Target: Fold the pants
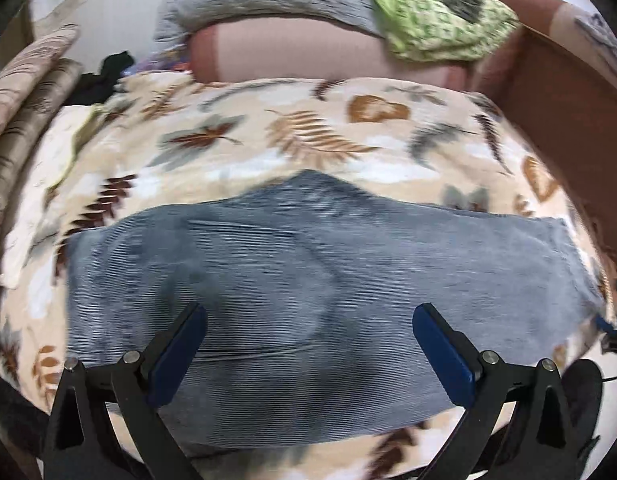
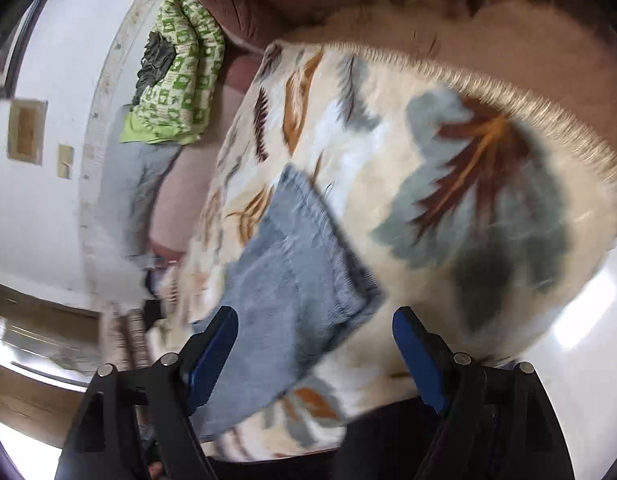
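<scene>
Currently the pants [image 1: 308,280] lie flat on the leaf-print blanket [image 1: 300,136], apparently folded lengthwise into one band. Left gripper [image 1: 308,320] stands wide open above them, holding nothing; right gripper [image 2: 314,324] likewise spread and empty. Crosswise folds appear outstanding; roughly half remains.

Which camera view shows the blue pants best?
The left wrist view. There the blue pants lie spread across the leaf-pattern blanket, with nearly the whole outline visible. The right wrist view shows only one end of the pants, tilted and blurred, partly behind a gripper finger.
</scene>
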Demonstrator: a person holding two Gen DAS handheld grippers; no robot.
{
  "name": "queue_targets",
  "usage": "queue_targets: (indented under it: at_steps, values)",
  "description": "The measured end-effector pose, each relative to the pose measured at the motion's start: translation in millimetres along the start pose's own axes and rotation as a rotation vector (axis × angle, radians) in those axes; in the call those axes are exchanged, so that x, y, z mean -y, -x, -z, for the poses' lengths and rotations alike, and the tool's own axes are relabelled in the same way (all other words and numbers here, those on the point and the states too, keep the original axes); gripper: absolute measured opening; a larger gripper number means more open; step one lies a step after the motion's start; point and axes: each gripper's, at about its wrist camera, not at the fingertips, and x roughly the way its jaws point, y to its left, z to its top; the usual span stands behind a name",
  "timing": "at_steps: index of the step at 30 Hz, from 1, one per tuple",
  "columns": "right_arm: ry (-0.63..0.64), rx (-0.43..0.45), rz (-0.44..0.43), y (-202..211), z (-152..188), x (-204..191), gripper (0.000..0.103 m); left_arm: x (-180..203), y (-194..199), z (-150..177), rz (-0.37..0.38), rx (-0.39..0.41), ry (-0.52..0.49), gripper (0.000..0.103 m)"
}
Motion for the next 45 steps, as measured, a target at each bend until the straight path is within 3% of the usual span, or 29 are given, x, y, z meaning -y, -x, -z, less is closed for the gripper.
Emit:
queue_targets:
  at_steps: [2, 12, 32, 38, 42, 45]
  values:
    - [-0.056, -0.020, -0.036, -14.1, -1.7, 10.6, 0.082, 9.1, -3.4, -1.9, 0.037, -0.019, 0.013, 0.103]
    - [-0.145, 0.059, -0.133, -27.1, -4.4, 21.7, 0.082, 52.6, -24.8, -13.1, 0.048, -0.064, 0.011, 0.103]
    - [-0.156, 0.047, -0.129, -23.6, -4.3, 24.2, 0.079, 108.8, -45.2, -16.1, 0.077, -0.096, -0.083, 0.103]
    - [-0.168, 0.039, -0.137, -23.4, -5.6, 25.9, 0.079, 165.8, -63.8, -11.0, 0.115, -0.127, -0.190, 0.103]
    - [-0.163, 0.029, -0.126, -25.4, -6.8, 24.1, 0.079, 199.1, -94.5, 7.6, 0.011, -0.192, -0.343, 0.103]
    - [-0.174, 0.026, -0.126, -25.9, -7.3, 24.5, 0.079, 196.7, -95.6, 8.4, 0.028, -0.177, -0.332, 0.103]
